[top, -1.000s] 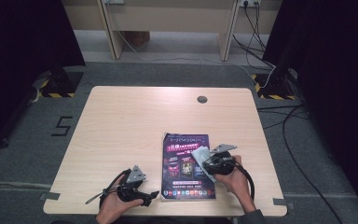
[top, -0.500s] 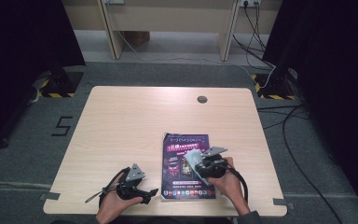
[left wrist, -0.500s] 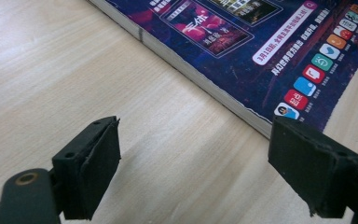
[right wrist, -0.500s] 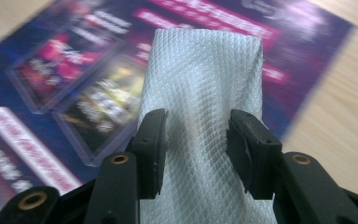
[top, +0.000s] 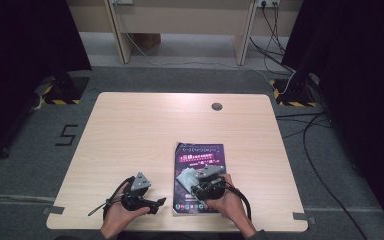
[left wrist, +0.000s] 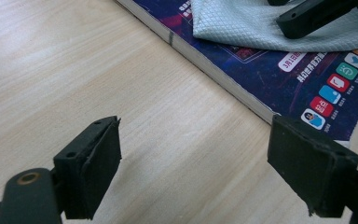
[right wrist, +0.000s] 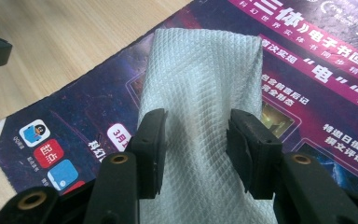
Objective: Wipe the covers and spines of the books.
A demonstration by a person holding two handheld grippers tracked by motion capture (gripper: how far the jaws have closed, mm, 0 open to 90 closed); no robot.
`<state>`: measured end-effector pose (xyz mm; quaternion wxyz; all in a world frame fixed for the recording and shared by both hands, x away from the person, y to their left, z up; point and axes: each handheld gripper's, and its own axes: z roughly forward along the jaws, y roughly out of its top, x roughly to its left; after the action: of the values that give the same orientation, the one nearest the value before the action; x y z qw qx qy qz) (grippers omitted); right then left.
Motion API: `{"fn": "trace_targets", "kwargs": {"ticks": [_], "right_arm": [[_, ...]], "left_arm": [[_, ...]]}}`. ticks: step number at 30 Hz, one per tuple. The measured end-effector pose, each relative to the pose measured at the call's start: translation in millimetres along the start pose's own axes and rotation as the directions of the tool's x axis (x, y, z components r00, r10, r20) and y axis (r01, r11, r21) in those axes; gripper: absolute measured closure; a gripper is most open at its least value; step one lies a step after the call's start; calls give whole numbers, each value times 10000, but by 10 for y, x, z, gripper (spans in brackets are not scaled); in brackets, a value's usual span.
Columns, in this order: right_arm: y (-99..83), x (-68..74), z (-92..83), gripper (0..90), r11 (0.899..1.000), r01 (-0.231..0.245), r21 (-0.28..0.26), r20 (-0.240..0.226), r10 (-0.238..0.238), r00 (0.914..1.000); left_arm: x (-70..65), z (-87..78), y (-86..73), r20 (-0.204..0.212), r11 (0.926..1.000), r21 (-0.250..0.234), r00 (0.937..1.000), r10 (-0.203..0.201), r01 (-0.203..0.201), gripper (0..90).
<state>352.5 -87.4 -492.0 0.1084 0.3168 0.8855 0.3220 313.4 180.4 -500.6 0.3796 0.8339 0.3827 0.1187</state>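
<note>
A pale grey cloth [right wrist: 200,107] with a diamond weave lies on the cover of a dark purple magazine [top: 200,170], which sits flat on the wooden counter [top: 145,130] toward the person's side and a little right of the middle. In the right gripper view the cloth's long axis runs straight away from the fingers, its far edge squared off across the cover and its near end cut off at the bottom of the picture. The magazine's long side runs from the person toward the far edge of the counter.

The right gripper [right wrist: 196,142] is over the cloth, its fingers partly closed with a gathered ridge of cloth between them; whether the pads truly press the fabric is hard to make out. The left gripper [left wrist: 193,172] hovers over bare wood just beside the magazine's near corner, fingers spread wide with nothing between them.
</note>
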Motion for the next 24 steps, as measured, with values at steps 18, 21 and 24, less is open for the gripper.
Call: {"fn": "trace_targets", "kwargs": {"ticks": [18,21,24], "right_arm": [[-74,-43,-81,573,9995,-297,98,560,291,9980],[-39,143,-44,574,9999,134,89,212,-135,9997],[-2,311,-8,574,9990,432,97,-60,-431,9991]], "left_arm": [[137,-51,6,-472,9992,-182,9982,-375,367,167],[199,-71,8,-625,9985,-188,9966,-534,523,167],[251,-86,1,-861,9982,-163,9945,-594,582,174]]}}
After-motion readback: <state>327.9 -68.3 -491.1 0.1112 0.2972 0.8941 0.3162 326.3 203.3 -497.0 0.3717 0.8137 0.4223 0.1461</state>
